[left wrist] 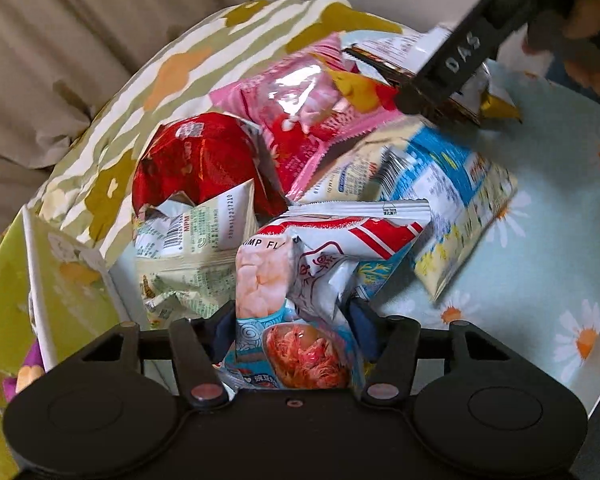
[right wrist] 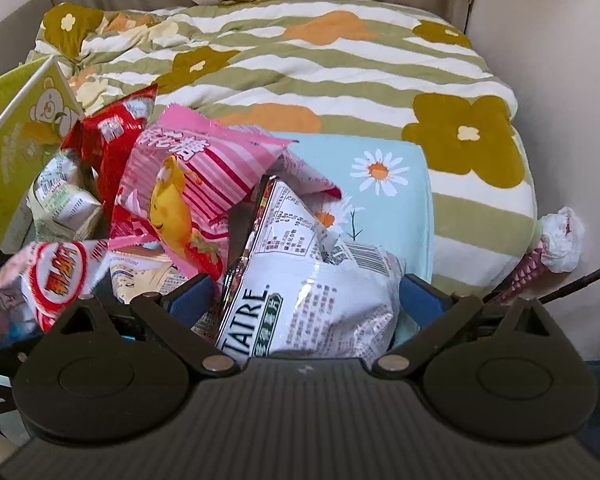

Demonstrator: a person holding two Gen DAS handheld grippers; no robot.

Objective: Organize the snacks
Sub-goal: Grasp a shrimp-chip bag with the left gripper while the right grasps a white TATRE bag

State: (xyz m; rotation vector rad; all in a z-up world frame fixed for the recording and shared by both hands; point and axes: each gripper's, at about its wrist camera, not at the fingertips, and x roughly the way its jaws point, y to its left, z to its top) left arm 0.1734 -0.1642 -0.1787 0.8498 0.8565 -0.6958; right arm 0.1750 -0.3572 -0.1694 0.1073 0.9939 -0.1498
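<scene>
A heap of snack bags lies on a light blue daisy cloth (left wrist: 540, 260). My left gripper (left wrist: 294, 328) is at the near edge of the heap, its blue pads pressed into the crumpled shrimp snack bag (left wrist: 300, 264). Behind that lie a red bag (left wrist: 196, 160), a pink striped bag (left wrist: 300, 108), a pale green bag (left wrist: 188, 256) and a blue-and-white bag (left wrist: 440, 200). My right gripper (right wrist: 306, 300) has its pads against both sides of a white bag with printed text (right wrist: 320, 292). From the left wrist view, the right gripper (left wrist: 440, 92) holds that gold-edged white bag (left wrist: 396, 50) at the heap's far side.
A green carton with a bear print (right wrist: 16, 152) stands open at the left of the heap. A striped floral blanket (right wrist: 320, 72) lies bunched behind it, against curtains and a wall. A crumpled white wrapper (right wrist: 560, 240) sits at the right. A hand (left wrist: 580, 28) holds the right gripper.
</scene>
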